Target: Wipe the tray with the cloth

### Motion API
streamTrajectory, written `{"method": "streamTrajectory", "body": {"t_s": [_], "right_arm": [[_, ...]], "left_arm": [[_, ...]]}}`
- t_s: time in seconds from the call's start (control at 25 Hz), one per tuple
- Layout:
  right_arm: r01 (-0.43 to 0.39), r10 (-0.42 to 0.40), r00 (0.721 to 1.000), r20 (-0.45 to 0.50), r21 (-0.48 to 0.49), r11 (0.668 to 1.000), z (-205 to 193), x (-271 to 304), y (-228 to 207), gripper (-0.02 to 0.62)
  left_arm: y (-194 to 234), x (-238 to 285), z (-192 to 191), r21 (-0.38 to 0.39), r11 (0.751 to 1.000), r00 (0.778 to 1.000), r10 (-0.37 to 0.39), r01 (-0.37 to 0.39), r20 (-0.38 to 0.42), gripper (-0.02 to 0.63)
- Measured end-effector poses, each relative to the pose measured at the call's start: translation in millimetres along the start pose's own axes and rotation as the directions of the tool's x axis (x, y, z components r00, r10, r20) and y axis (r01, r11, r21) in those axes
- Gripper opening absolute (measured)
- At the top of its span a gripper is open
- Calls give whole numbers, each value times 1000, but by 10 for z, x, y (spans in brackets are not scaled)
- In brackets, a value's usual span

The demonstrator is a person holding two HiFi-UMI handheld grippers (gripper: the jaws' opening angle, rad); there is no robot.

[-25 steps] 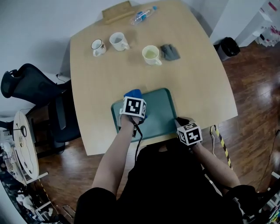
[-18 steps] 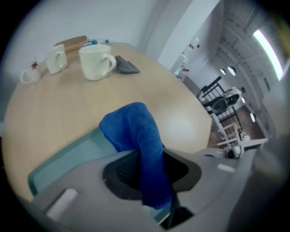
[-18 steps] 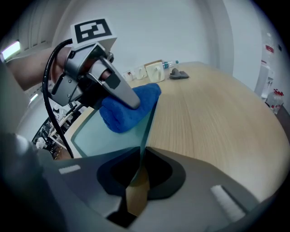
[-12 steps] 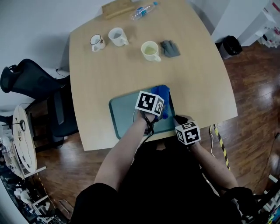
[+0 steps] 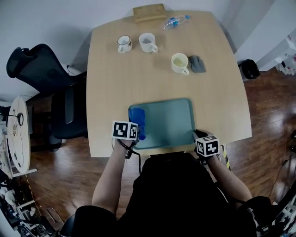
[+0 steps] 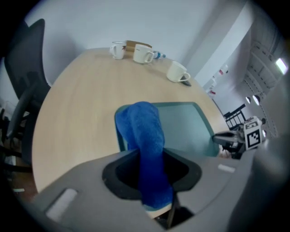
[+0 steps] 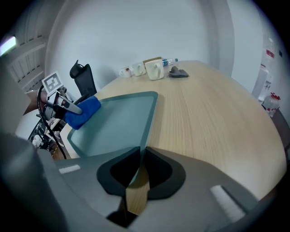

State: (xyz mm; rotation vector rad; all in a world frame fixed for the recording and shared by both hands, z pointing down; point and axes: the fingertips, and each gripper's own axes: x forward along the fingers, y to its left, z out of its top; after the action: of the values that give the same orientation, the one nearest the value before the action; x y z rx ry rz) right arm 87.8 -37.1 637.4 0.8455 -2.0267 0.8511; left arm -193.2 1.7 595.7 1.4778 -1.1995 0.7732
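A teal tray (image 5: 172, 121) sits at the near edge of the table (image 5: 111, 83), low in the middle of the head view. The blue cloth (image 5: 137, 121) lies bunched on the tray's left end, draped over its left rim. The left gripper (image 6: 154, 181) is clamped on this cloth, which runs up between its jaws. The right gripper (image 7: 138, 170) has its jaws pressed together on the tray's rim at the lower right corner.

Toward the top of the frame, well apart from the tray, stand three mugs: two white ones (image 5: 123, 43) (image 5: 147, 42) side by side and a third (image 5: 180, 62) to the right. A grey rag (image 5: 197, 64) lies just beside the third. A bottle (image 5: 175, 21) and a board (image 5: 149, 12) lie at the table's far edge. A black chair (image 5: 41, 69) stands at the left.
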Motion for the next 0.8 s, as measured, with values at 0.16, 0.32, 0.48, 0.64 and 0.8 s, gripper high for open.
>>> {"method": "streamTrajectory", "body": {"t_s": [0.16, 0.32, 0.48, 0.64, 0.8], "right_arm": [[30, -30, 1000, -3, 9, 1000, 27, -7, 21, 40], [49, -49, 999, -3, 3, 999, 6, -4, 39, 40], [52, -52, 999, 6, 7, 999, 43, -18, 74, 41], [43, -43, 999, 21, 11, 999, 77, -17, 67, 40], [32, -33, 999, 36, 5, 999, 59, -20, 42, 40]], "left_arm": [[172, -71, -77, -15, 1000, 1000, 5, -5, 24, 124], [-91, 84, -44, 60, 998, 1000, -16, 16, -6, 124], [-679, 291, 99, 185, 979, 996, -70, 80, -62, 124], [-1420, 581, 236, 262, 949, 981, -147, 176, -126, 124], [-2082, 848, 310, 323, 913, 964, -200, 248, -176, 124]]}}
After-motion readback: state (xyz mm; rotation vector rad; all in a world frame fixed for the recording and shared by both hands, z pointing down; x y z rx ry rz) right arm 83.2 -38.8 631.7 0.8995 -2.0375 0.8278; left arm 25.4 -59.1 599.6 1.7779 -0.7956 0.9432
